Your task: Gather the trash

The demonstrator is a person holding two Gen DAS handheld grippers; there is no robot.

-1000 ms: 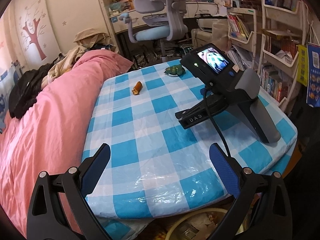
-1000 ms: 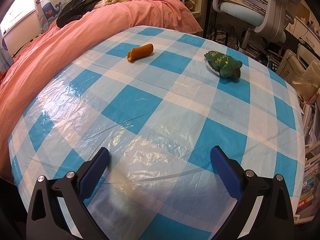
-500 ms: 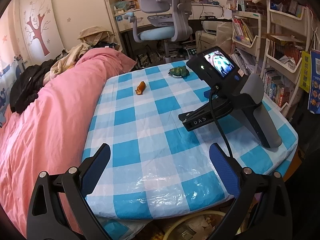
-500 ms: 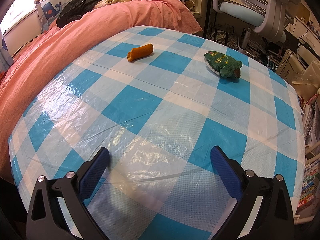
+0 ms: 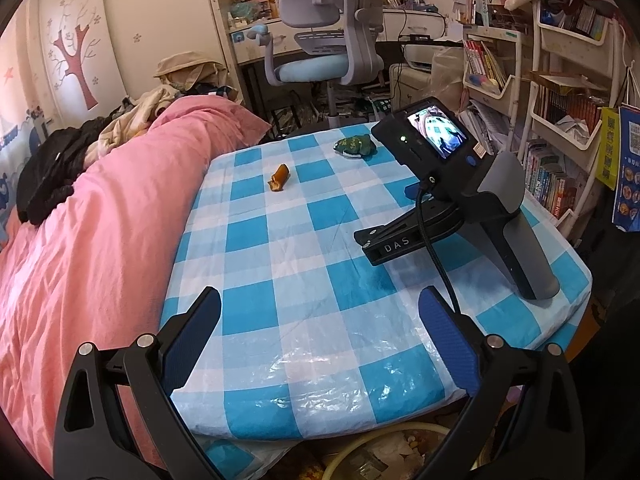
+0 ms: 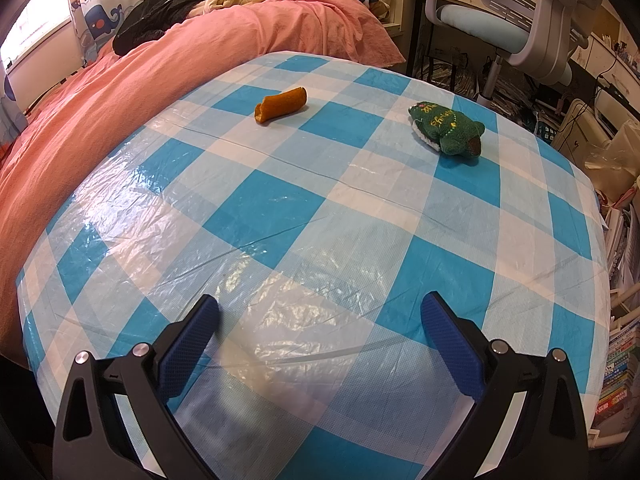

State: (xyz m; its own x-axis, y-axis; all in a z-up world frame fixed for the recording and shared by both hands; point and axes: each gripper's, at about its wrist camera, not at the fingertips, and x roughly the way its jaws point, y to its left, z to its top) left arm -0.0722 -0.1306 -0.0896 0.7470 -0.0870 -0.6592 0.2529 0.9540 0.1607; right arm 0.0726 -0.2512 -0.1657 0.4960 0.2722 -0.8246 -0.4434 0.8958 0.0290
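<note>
An orange peel-like scrap lies on the blue-and-white checked table at the far left; it also shows in the left wrist view. A green stuffed piece lies at the far right, also in the left wrist view. My right gripper is open and empty, resting low over the near part of the table. Its body stands on the table in the left wrist view. My left gripper is open and empty above the table's near edge.
A pink duvet borders the table's left side. A grey desk chair stands beyond the far edge. Bookshelves line the right side. A round bin rim shows below the near table edge.
My left gripper has drawn back and risen a little, so more of the room and the table shows. My right gripper has not moved.
</note>
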